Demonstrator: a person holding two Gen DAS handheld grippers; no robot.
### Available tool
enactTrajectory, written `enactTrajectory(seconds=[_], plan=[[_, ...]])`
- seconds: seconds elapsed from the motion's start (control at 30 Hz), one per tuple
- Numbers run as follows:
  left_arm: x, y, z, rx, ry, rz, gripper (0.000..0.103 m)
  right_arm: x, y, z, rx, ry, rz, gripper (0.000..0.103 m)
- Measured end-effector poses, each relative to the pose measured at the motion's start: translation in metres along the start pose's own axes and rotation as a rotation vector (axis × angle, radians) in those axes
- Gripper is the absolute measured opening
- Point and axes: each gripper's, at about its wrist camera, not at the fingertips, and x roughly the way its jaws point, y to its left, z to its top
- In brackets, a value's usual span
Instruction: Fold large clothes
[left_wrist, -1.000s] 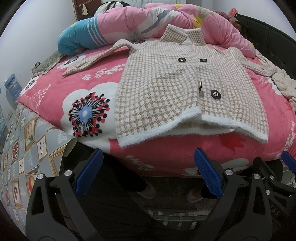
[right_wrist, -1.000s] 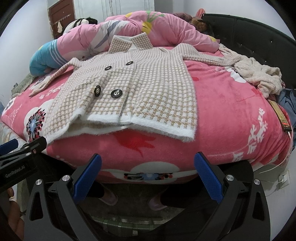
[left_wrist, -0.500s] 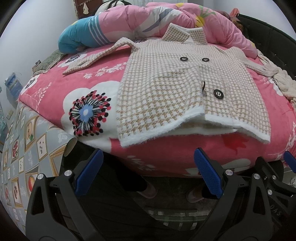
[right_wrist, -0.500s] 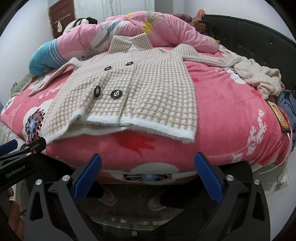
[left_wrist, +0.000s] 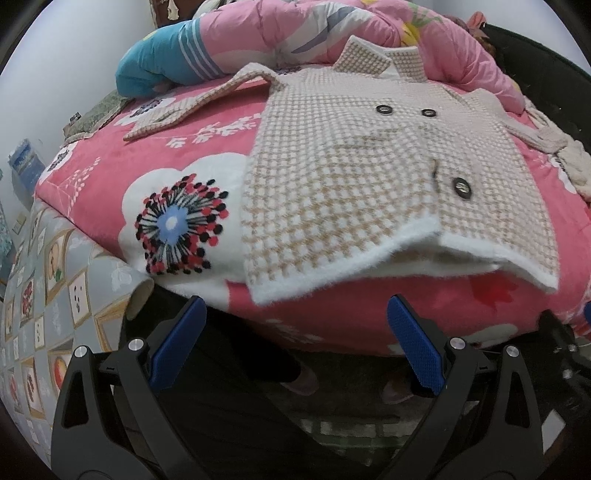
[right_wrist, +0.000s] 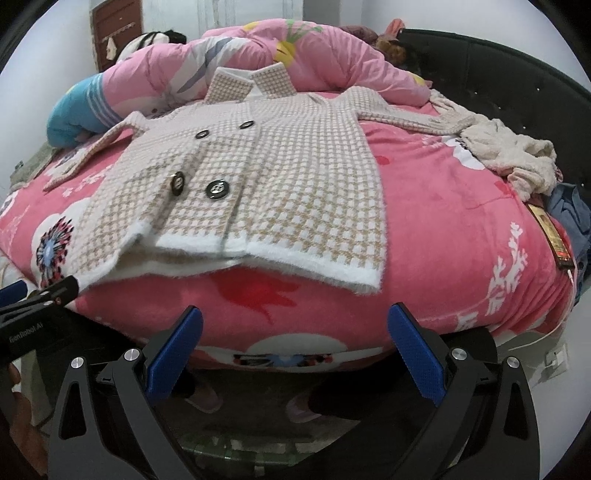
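A beige-and-white houndstooth coat (left_wrist: 354, 177) (right_wrist: 273, 184) with dark buttons lies flat, front up, on a pink flowered blanket (left_wrist: 192, 170) (right_wrist: 443, 221), both sleeves spread out to the sides. Its white fuzzy hem hangs at the bed's near edge. My left gripper (left_wrist: 295, 347) is open, just below and in front of the hem's left part, holding nothing. My right gripper (right_wrist: 295, 350) is open too, below the hem's right part, apart from the cloth. The left gripper's body (right_wrist: 33, 314) shows at the left edge of the right wrist view.
A rolled pink quilt (right_wrist: 288, 59) and a blue striped pillow (left_wrist: 166, 62) lie behind the coat's collar. A cream garment (right_wrist: 513, 155) and blue clothes (right_wrist: 569, 206) sit at the bed's right. A dark headboard (right_wrist: 498, 74) curves behind. A person's slippered feet (left_wrist: 299, 380) stand below the bed edge.
Both grippers have moved forward toward the bed; the coat's hem now sits closer to and larger above the open fingers. The coat has not moved.
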Motion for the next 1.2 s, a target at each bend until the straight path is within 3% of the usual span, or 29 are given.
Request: enactTrajectory(seconds=[0.33, 0.53, 0.63, 0.73, 0.97, 1.2], plan=[[0.044, 0.015, 0.067, 0.023, -0.042, 0.063, 0.095, 0.040, -0.025, 0.055, 0.039, -0.042, -0.035, 0.097], [0.091, 0.019, 0.105, 0.012, -0.024, 0.070, 0.095, 0.089, -0.055, 0.080, 0.106, -0.006, -0.055, 0.097], [0.111, 0.020, 0.110, 0.021, -0.008, 0.083, 0.095, 0.114, -0.064, 0.082, 0.110, 0.036, -0.052, 0.097], [0.127, 0.019, 0.108, 0.036, 0.024, 0.095, 0.096, 0.131, -0.071, 0.079, 0.126, 0.072, 0.005, 0.097], [0.138, 0.040, 0.104, -0.080, 0.051, -0.039, 0.096, 0.133, -0.080, 0.073, 0.106, 0.071, 0.087, 0.098], [0.138, 0.037, 0.101, -0.050, 0.031, -0.047, 0.096, 0.131, -0.082, 0.065, 0.086, 0.026, 0.120, 0.098]])
